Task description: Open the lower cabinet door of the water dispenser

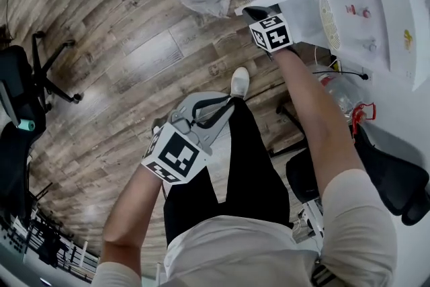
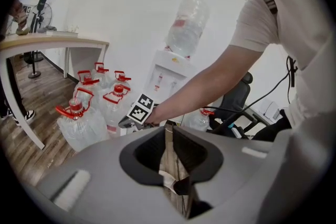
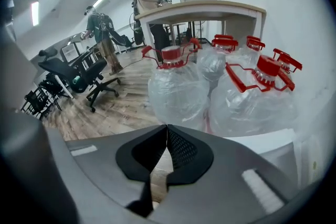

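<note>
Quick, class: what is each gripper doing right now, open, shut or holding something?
Grey left gripper: slightly open, empty.
Grey right gripper: shut, holding nothing.

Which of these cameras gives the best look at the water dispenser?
The left gripper view: the water dispenser stands there front-on, with its taps and the bottle on top visible. The head view sees it only from steeply above. The right gripper view shows mostly jugs, at most a white edge.
</note>
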### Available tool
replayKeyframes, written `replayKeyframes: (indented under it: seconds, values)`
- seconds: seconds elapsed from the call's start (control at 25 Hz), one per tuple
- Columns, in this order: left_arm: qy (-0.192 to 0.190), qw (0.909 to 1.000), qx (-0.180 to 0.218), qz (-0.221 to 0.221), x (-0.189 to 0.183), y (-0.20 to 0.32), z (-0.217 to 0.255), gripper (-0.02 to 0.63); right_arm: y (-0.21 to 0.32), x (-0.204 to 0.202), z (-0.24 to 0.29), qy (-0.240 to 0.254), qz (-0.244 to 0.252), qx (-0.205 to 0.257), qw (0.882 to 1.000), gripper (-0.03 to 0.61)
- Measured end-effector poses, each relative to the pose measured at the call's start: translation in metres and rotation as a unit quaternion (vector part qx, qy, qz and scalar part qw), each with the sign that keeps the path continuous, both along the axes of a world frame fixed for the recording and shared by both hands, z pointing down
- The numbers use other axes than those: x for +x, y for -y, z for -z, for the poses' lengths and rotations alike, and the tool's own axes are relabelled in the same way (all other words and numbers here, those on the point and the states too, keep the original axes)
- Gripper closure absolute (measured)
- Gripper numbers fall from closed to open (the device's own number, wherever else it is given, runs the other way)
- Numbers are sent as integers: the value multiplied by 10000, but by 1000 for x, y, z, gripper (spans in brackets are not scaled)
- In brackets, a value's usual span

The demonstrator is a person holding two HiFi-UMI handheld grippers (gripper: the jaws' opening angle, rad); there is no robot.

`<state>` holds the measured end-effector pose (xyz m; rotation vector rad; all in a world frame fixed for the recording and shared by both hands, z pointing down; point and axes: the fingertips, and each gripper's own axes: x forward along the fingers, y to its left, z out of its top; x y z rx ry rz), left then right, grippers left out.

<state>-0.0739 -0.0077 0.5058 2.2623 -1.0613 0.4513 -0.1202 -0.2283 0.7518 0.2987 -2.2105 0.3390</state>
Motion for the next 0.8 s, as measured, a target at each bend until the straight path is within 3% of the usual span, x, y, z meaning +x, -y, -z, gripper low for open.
replayKeyframes:
  seconds: [0.52,0.64,0.8]
  values:
    - [107,9944,711,-768,-2,-10,105,554,-80,80,154,771,-947,-48,9925,577]
    - [26,9942,717,-806,-7,-16,127,554,-100,96,196,930,-1163,-46,9888,577]
    - [-57,9932,685,-938,3,-35,159,555,-143,115,259,1041,-1094,68,9885,577]
